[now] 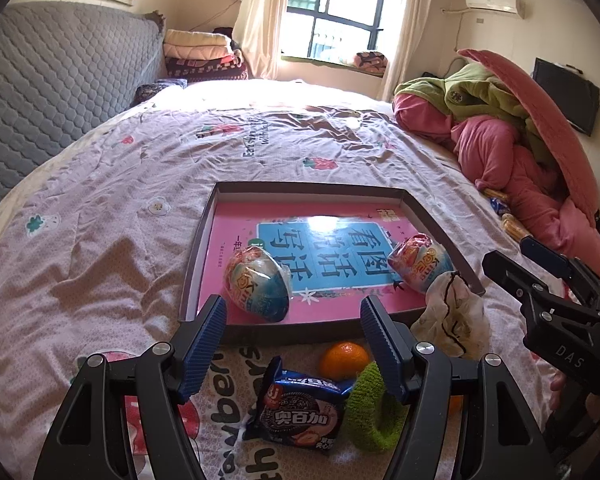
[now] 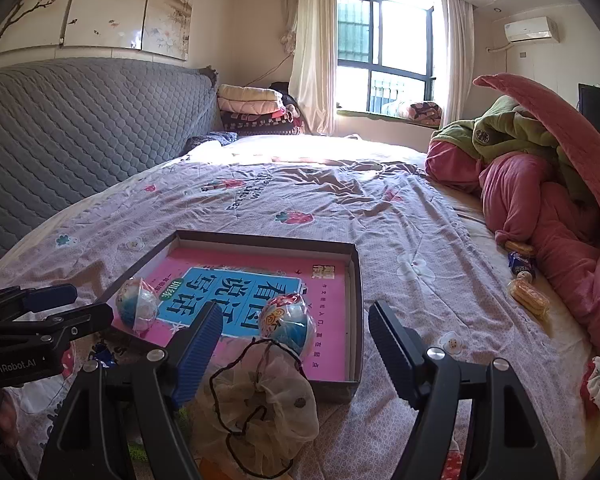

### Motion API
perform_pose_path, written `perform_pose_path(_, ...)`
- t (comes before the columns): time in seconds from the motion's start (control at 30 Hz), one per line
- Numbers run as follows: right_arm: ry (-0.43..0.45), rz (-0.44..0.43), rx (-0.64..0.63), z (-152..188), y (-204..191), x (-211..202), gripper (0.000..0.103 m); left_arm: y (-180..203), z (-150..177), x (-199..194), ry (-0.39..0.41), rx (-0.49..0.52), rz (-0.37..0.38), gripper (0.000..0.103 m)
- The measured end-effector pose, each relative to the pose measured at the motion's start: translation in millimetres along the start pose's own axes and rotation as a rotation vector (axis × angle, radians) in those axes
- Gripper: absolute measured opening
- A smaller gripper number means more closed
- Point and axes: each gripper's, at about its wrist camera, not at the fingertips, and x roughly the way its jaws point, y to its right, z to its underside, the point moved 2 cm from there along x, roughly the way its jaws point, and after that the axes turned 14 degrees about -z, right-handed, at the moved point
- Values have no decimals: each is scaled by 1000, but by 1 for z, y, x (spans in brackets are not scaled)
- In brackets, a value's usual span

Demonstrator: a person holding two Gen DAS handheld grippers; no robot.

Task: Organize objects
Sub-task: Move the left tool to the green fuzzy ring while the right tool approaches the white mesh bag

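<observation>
Tray (image 1: 203, 240): holds two wrapped eggs (image 1: 257, 286). Before its near rim: orange (image 1: 344, 358), cookie packet (image 1: 300, 408), mesh pouch (image 2: 259, 408). Left gripper (image 1: 293, 320), right gripper (image 2: 295, 332): jaws spread, empty. Risk: pouch, seemingly limp, snagging a finger; orange rolling.

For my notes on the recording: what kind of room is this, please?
Most likely a home bedroom: a wide bed with a quilted grey headboard, folded blankets stacked beside it, and a curtained window.

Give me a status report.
Left gripper and right gripper open, empty. Two eggs in tray. Cookies, orange still outside.
</observation>
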Motion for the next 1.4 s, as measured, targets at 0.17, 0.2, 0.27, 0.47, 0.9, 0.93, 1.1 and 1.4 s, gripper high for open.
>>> perform_pose_path(0.17,-17,-21,17,5,0,-2,75,0,7,-3,-10,4,21,71)
perform_pose_path(0.2,-19,-27,18,5,0,-2,75,1,8,-3,-13,6,26,71)
perform_pose_path(0.27,-24,-30,17,6,0,-2,75,6,12,-4,-23,21,41,71)
perform_pose_path(0.47,-59,-37,19,13,2,1,75,21,22,-4,-38,76,58,71)
perform_pose_path(0.9,-143,-83,54,31,8,7,75,30,36,-4,-58,130,68,71)
perform_pose_path(0.93,-149,-85,56,32,8,8,75,30,38,-4,-60,132,68,71)
perform_pose_path(1.1,-177,-98,57,39,7,11,75,32,42,-3,-68,156,68,71)
perform_pose_path(1.4,-235,-121,62,52,4,19,75,32,46,0,-78,168,68,71)
